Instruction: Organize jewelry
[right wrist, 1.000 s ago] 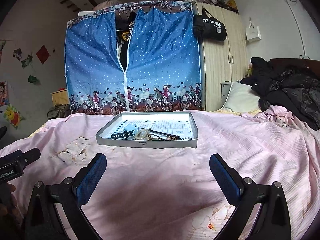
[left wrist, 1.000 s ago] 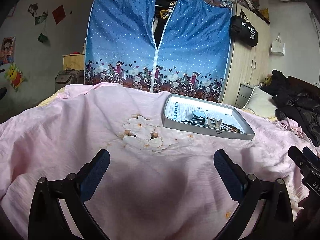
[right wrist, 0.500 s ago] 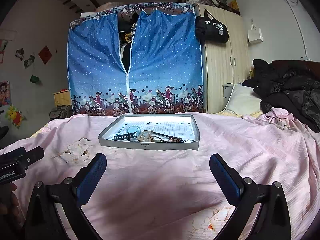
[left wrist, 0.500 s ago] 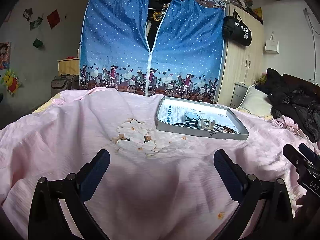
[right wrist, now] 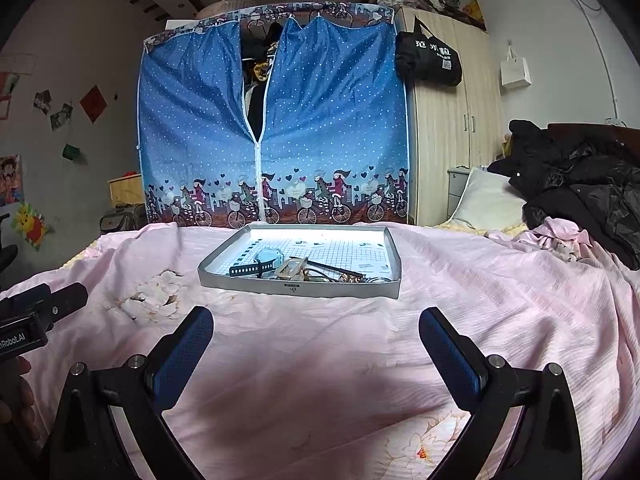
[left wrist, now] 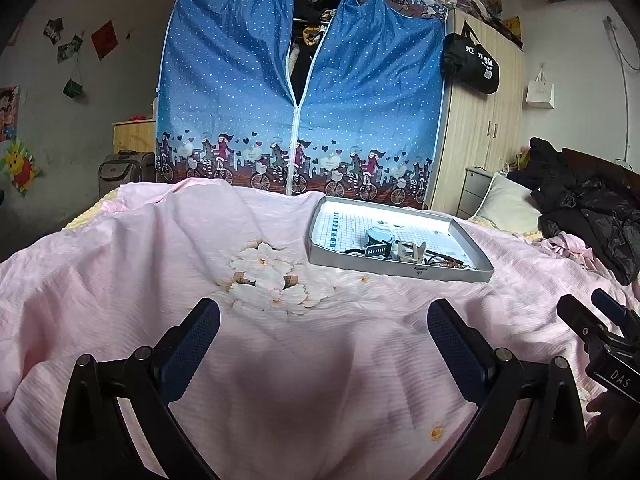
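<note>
Indoors, pink bedspread (right wrist: 320,340), grey tray (right wrist: 300,289) before blue wardrobe (right wrist: 328,128), both grippers' jaws open

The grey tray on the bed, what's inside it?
Inside the grey tray lies a watch with a dark strap, beside a tangled pile of jewelry near the front wall. That wall hides the lowest pieces, so what each one is can't be told.
</note>
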The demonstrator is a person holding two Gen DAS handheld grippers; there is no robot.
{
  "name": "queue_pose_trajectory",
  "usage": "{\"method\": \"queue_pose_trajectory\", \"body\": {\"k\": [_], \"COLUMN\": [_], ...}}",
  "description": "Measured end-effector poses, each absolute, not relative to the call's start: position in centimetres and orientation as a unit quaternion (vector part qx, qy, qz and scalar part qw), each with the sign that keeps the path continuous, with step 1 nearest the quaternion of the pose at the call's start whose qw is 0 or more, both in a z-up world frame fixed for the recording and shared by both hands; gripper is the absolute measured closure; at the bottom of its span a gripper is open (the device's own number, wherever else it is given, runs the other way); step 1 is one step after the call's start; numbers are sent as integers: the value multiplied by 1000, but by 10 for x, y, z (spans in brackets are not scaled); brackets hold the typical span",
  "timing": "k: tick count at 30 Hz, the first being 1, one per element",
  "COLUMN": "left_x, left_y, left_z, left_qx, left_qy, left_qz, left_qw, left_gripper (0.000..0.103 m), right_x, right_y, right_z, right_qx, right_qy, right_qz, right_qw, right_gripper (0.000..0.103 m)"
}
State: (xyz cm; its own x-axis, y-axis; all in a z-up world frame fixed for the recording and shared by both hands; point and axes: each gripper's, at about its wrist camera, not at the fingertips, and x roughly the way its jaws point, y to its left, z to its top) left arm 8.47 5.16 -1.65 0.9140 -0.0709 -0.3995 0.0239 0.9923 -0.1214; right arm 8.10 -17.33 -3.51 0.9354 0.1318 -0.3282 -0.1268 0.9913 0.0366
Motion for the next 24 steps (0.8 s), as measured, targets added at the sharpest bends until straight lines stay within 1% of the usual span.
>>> {"method": "queue_pose_trajectory", "body": {"k": [24], "left_x": [84], "left_y": [48], "left_z": [-20], "left_qx": [-55], "left_qy": [208], "left_qz": [-31], "left_qw": [976], "left_gripper": [1], "right_x": [85], "right_y": [-176], "right_z": [-39], "right_qx": [6], "right_qy": [173], "right_qz": [68], "right_qw": [982], "right_gripper": [0]}}
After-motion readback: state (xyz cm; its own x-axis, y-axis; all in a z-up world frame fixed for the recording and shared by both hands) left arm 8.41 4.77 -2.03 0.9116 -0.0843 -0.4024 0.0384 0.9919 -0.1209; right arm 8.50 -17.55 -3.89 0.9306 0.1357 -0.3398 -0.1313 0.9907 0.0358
